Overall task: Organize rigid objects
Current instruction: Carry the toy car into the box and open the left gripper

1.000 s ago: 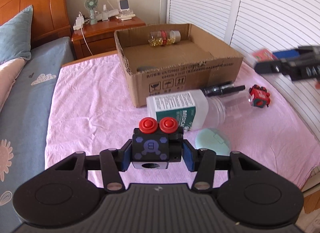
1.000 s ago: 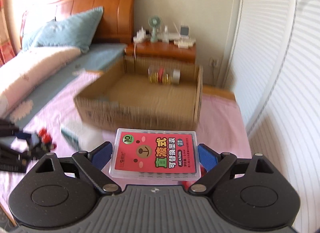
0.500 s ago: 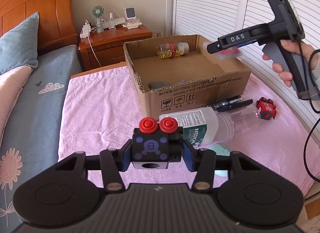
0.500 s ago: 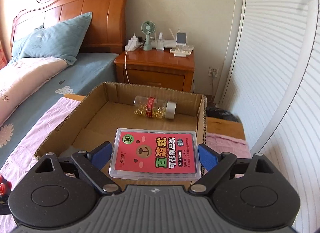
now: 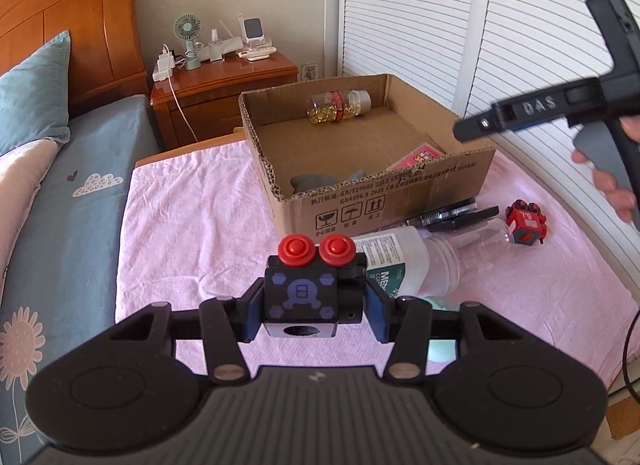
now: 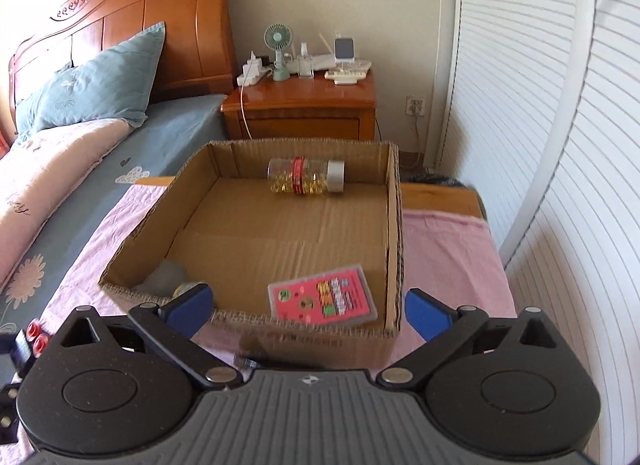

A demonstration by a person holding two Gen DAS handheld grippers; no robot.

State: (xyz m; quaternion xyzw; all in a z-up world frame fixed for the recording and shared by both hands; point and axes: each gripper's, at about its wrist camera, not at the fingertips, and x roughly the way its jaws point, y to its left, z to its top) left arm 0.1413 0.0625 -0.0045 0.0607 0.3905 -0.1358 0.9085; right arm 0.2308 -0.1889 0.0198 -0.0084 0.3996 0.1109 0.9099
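My left gripper (image 5: 312,305) is shut on a black cube toy (image 5: 308,293) with two red buttons, held above the pink cloth in front of the cardboard box (image 5: 384,201). My right gripper (image 6: 308,305) is open and empty, just above the box's near wall (image 6: 304,325); it also shows in the left wrist view (image 5: 532,113). The red card case (image 6: 324,297) lies on the box floor near the right corner; its edge shows in the left wrist view (image 5: 420,155). A capsule bottle (image 6: 306,181) lies at the box's back wall.
On the pink cloth in front of the box lie a white medical bottle (image 5: 396,261), a clear cup (image 5: 472,241), black pens (image 5: 456,217), a red cube toy (image 5: 526,223) and a mint object (image 5: 440,345). Grey items (image 6: 168,277) sit in the box's near left corner. A nightstand (image 6: 300,105) stands behind.
My right gripper has opened and the red card case has dropped from it onto the box floor. My left gripper has moved closer to the box with the black cube.
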